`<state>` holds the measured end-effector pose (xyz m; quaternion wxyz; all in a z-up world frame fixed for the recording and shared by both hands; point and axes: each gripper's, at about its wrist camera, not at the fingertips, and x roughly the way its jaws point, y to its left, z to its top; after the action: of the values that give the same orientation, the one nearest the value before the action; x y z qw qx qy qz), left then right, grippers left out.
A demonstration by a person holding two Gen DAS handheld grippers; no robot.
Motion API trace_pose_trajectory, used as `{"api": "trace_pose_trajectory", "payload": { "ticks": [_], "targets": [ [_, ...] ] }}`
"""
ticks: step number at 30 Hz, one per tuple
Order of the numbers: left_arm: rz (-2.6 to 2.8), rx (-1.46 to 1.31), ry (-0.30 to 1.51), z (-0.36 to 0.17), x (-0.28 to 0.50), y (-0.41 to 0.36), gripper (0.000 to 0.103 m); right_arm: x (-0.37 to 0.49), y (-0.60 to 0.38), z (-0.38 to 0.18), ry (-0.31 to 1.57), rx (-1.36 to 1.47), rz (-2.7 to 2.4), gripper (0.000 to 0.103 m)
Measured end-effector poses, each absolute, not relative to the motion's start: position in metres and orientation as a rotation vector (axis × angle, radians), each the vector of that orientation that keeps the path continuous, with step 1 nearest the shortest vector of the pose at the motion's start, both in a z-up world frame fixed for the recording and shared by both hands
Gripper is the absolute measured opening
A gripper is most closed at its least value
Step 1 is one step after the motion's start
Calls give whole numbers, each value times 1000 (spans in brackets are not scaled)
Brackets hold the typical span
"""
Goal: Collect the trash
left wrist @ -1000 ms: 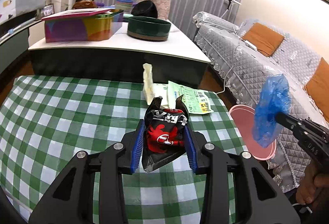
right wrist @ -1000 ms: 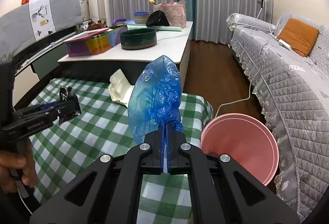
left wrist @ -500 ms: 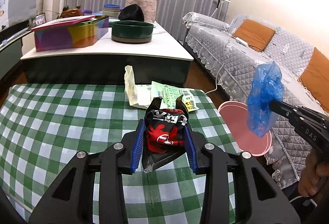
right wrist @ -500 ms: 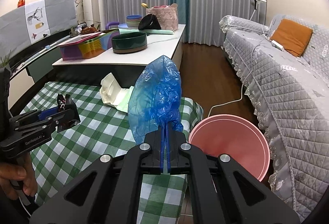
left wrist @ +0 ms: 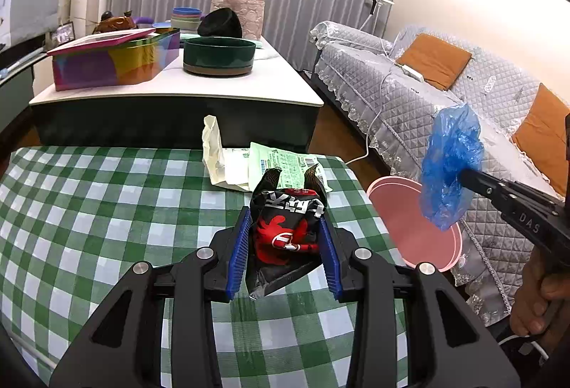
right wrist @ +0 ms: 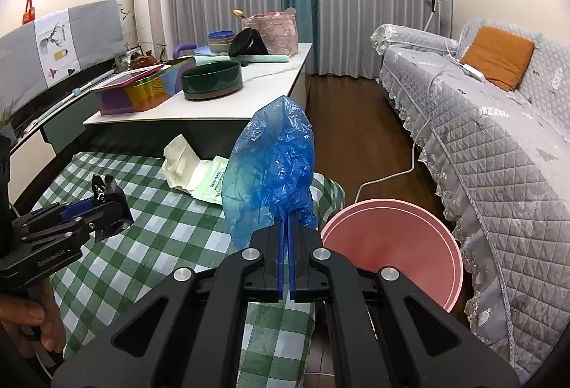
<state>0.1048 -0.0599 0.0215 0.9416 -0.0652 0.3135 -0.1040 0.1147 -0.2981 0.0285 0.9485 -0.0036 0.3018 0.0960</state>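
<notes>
Left wrist view: the left gripper [left wrist: 285, 242] clamps a black and red snack wrapper [left wrist: 286, 231] between its blue pads above the green checked tablecloth [left wrist: 107, 217]. Beside it, the right gripper [right wrist: 286, 227] is closed tight on a crumpled blue plastic bag [right wrist: 272, 167], held near the pink bin [right wrist: 395, 245] beside the table. A cream paper bag [left wrist: 213, 153] and a green packet [left wrist: 281, 163] lie on the cloth's far edge

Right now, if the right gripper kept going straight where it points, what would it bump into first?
Probably the checked green-and-white tablecloth near the table's far edge; the right gripper, shut on a crinkled blue plastic bag, points downward there. Depth is unclear.
</notes>
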Motion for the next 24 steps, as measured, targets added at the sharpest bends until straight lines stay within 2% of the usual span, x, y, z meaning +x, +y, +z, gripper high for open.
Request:
{"api": "trace_pose_trajectory", "payload": {
  "ticks": [24],
  "targets": [
    [-295,-65,588,62,139,-124,36,130,-343,44,578,75,94,2]
  ]
}}
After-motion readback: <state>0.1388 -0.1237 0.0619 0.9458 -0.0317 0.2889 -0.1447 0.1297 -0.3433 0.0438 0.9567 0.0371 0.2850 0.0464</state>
